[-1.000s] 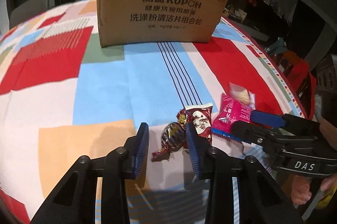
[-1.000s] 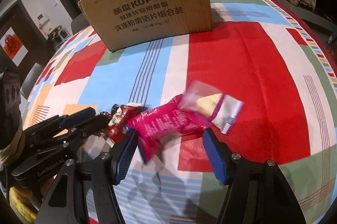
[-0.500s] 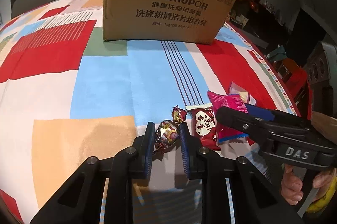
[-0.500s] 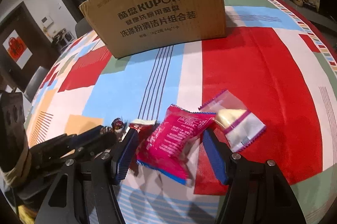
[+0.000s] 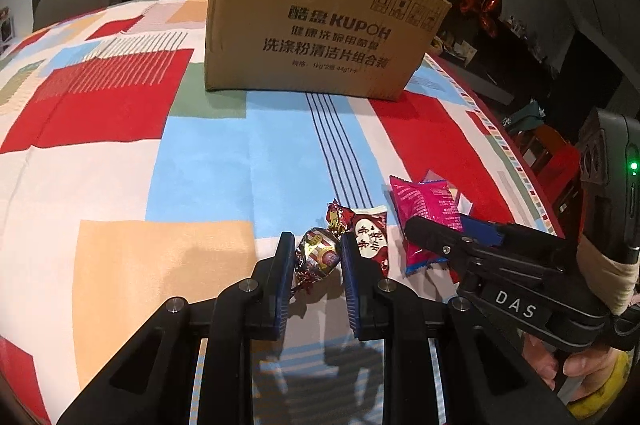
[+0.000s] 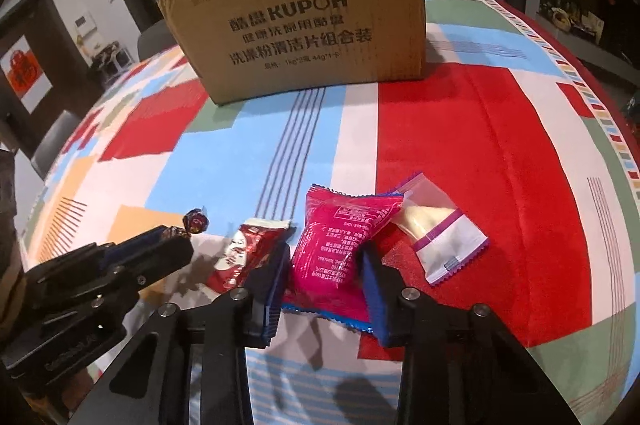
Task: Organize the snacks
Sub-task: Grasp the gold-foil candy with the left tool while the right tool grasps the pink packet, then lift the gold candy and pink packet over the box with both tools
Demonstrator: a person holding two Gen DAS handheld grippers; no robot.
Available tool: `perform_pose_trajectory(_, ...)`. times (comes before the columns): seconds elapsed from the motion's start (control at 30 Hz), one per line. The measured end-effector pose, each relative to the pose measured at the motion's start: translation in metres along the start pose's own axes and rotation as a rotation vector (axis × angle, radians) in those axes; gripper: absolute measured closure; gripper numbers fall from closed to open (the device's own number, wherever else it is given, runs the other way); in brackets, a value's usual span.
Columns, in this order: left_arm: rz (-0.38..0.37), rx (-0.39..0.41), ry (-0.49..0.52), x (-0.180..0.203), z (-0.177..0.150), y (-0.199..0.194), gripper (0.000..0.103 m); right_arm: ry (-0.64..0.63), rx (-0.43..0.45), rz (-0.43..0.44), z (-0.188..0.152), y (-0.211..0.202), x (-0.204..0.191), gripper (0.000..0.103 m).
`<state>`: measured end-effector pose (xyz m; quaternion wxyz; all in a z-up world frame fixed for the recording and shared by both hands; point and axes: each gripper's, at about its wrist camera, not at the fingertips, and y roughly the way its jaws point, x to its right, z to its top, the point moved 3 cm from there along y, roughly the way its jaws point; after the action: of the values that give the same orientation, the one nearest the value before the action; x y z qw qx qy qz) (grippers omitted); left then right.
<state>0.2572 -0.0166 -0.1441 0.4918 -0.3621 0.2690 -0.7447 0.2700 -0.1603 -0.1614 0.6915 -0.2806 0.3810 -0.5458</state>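
On the patchwork tablecloth (image 5: 120, 185), down at six o'clock, my left gripper (image 5: 316, 257) is clamped on the foil candy (image 5: 318, 253) while my right gripper (image 6: 326, 265), its jaws just closing, pinches the pink packet (image 6: 340, 237). One snack each, I'd say, for the cardboard box (image 5: 320, 41) at twelve o'clock.

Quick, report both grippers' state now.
Left gripper: shut on the foil-wrapped candy.
Right gripper: just been closing, fingers on the pink snack packet.
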Motion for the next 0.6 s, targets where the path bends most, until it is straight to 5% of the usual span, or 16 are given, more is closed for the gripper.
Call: perform_pose_trajectory(0.6,0.036,0.141,0.062,0.031,0.039,-0.060,0.080,-0.033,0.176,0.078,0.031,-0.072,-0.010,0.067)
